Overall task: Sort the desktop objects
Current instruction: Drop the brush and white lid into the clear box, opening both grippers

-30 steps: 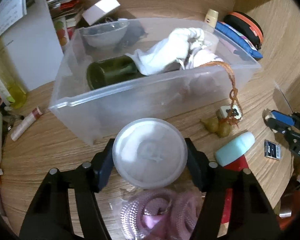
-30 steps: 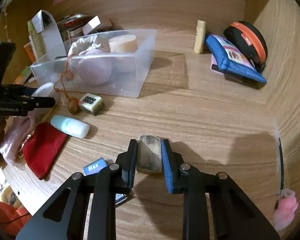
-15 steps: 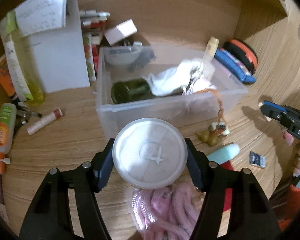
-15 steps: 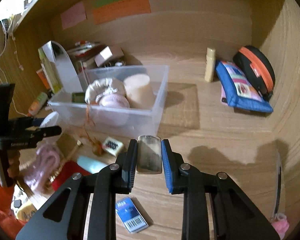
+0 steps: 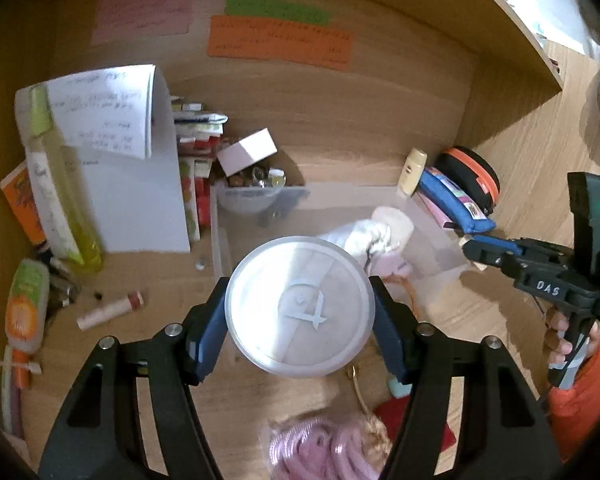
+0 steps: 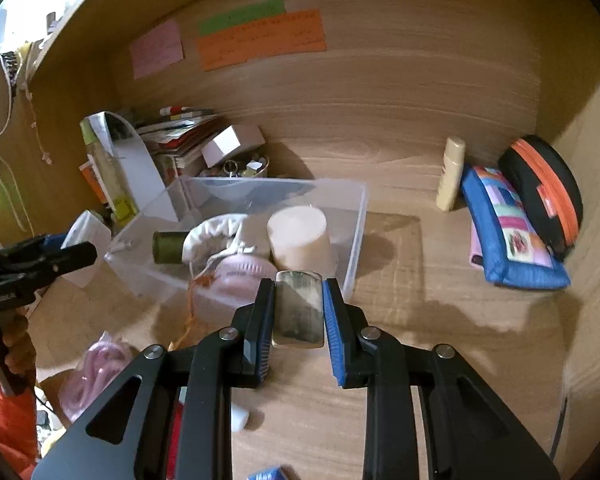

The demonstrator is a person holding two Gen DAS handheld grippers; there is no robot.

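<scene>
My left gripper is shut on a round translucent white lid or jar, held above the desk in front of the clear plastic bin. My right gripper is shut on a small metallic rectangular case, held above the desk just right of the bin. The bin holds a green bottle, a white cloth pouch, a pink pouch and a cream cylinder. The right gripper also shows in the left wrist view, the left one in the right wrist view.
A pink cord bundle, red pouch and lip balm tube lie on the desk. Papers, books and bottles stand at back left. A blue pencil case, black-orange case and cream bottle sit at right.
Both grippers have risen with their objects held, so the views look down from higher. The right gripper has moved closer to the bin.
</scene>
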